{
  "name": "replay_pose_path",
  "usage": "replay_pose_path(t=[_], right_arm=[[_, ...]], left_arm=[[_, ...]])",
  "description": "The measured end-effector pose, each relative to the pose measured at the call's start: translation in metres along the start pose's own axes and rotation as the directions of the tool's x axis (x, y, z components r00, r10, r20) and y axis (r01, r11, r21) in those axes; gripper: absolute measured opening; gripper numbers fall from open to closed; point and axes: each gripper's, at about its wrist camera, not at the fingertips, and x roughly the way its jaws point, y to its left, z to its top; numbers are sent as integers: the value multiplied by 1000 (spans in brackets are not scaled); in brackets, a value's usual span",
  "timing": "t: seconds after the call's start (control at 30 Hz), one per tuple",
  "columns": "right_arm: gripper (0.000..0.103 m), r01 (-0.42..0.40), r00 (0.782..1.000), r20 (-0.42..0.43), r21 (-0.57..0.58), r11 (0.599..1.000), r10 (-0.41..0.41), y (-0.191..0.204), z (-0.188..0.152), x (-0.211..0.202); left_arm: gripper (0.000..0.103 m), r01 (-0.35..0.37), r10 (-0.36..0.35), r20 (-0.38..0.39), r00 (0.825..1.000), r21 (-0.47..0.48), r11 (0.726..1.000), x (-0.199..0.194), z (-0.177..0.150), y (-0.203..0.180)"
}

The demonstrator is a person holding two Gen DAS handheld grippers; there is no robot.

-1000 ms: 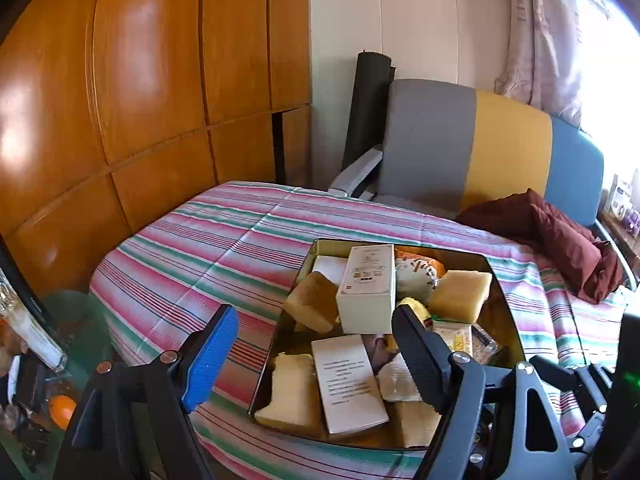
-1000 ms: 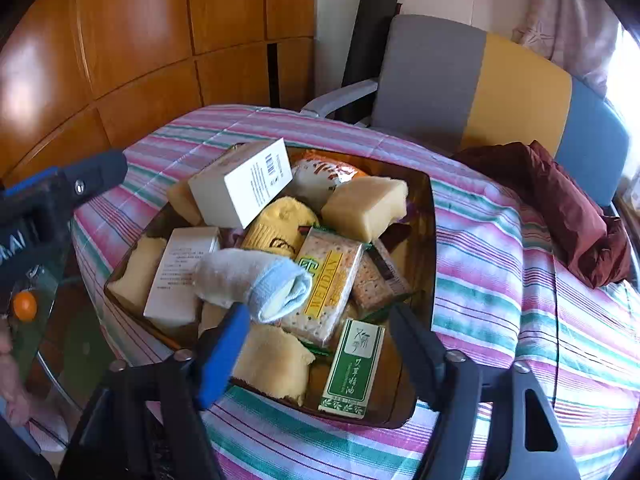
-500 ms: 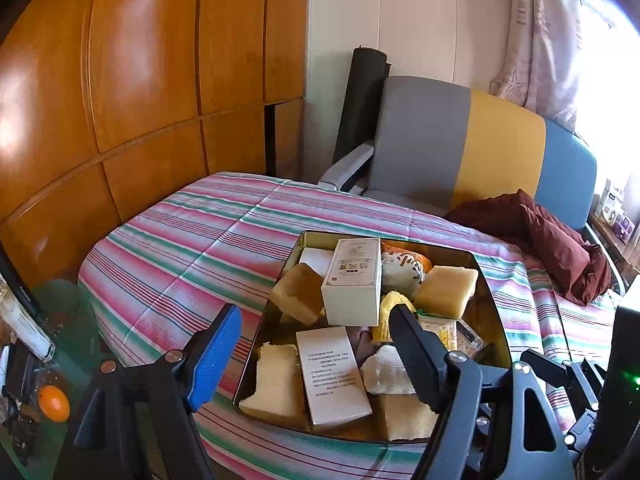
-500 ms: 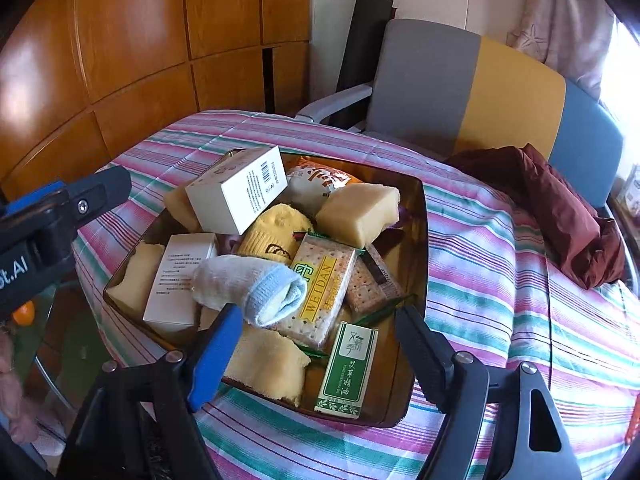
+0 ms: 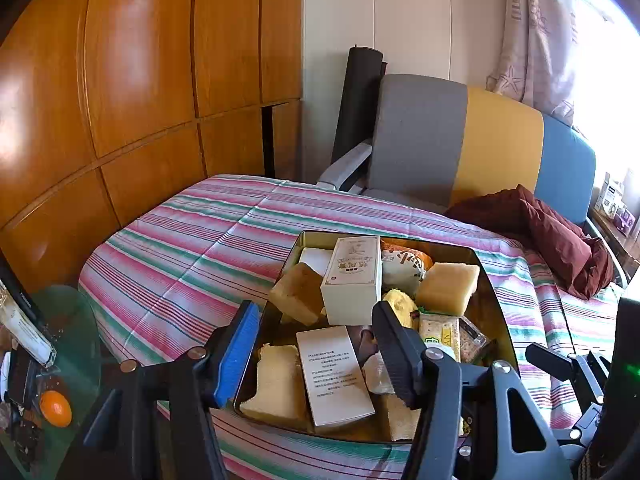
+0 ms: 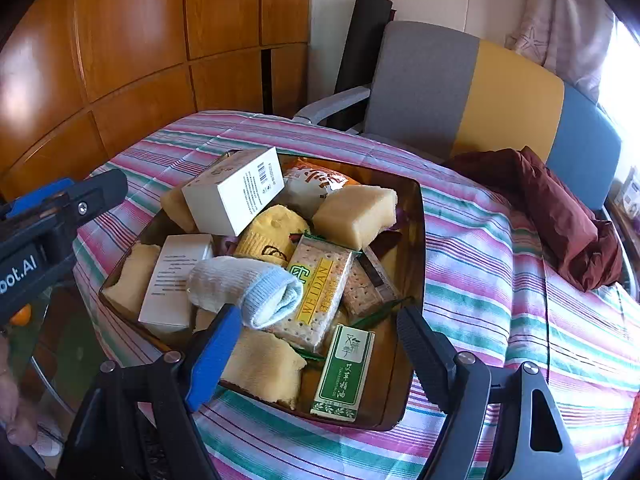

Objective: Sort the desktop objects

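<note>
Hovering nearest, the left claw (image 5: 312,344) is closing with nothing between its jaws, and the right claw (image 6: 320,340) hangs well open and empty. Just beyond them a brown tray (image 6: 416,240) on the striped table (image 5: 192,248) holds a rolled sock (image 6: 248,288), cracker packet (image 6: 320,284), green box (image 6: 344,372), sponges and white boxes. Farther back stands a chair (image 5: 460,140).

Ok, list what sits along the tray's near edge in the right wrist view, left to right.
Pale sponge → white leaflet box → rolled white-and-blue sock → yellow sponge → green tea box.
</note>
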Motion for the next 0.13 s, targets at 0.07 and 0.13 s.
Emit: replay_pose_path(t=[0.07,0.13], right_arm=[[81,1,1000,2,2,1000,-1,-1,0,0],[81,4,1000,6,4,1000,-4,-1,0,-1]], left_arm=[[60,-4,4,-2,1000,1,1000,0,0,1],[60,5,-5,-15,1000,1,1000,2,0,1]])
